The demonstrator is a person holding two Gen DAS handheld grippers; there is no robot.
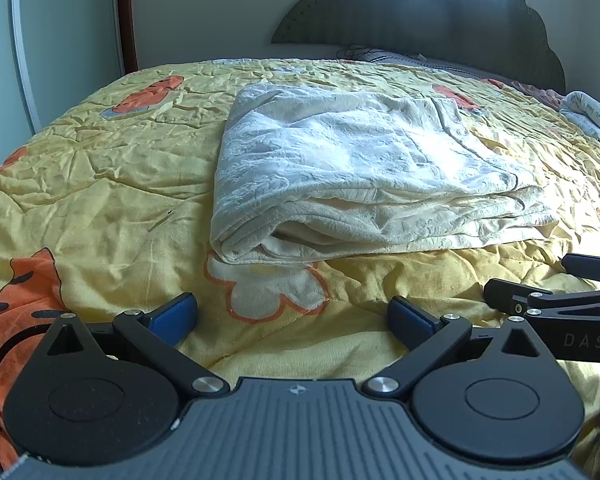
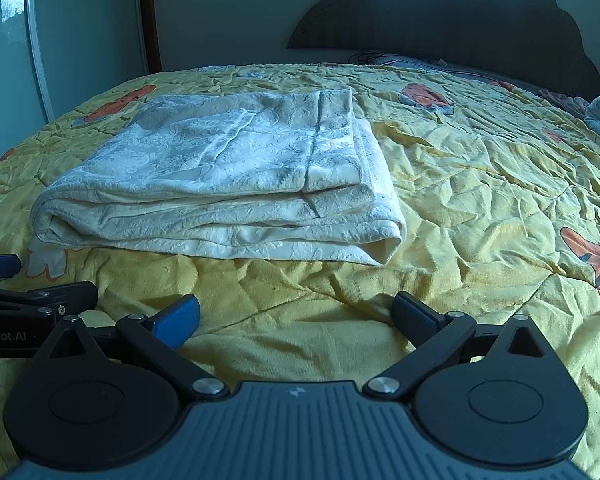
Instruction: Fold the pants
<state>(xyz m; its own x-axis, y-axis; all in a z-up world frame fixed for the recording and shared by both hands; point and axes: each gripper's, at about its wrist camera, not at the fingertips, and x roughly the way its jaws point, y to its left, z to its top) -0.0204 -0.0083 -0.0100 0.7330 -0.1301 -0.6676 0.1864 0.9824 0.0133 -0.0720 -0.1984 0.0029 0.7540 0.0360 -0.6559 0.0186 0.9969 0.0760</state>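
The cream-white textured pants [image 1: 364, 172] lie folded into a flat rectangular bundle on the yellow patterned bedspread [image 1: 100, 184]. In the right wrist view the pants [image 2: 228, 184] sit ahead and to the left. My left gripper [image 1: 292, 316] is open and empty, low over the bedspread just in front of the bundle's near edge. My right gripper [image 2: 296, 316] is open and empty, beside the left one and a little short of the bundle. Each gripper's side shows at the edge of the other's view.
A dark scalloped headboard [image 1: 440, 4] stands at the far end of the bed. A pillow [image 1: 400, 58] lies below it. Another folded light cloth [image 1: 592, 118] lies at the far right. A white wardrobe door [image 2: 84, 32] stands at the left.
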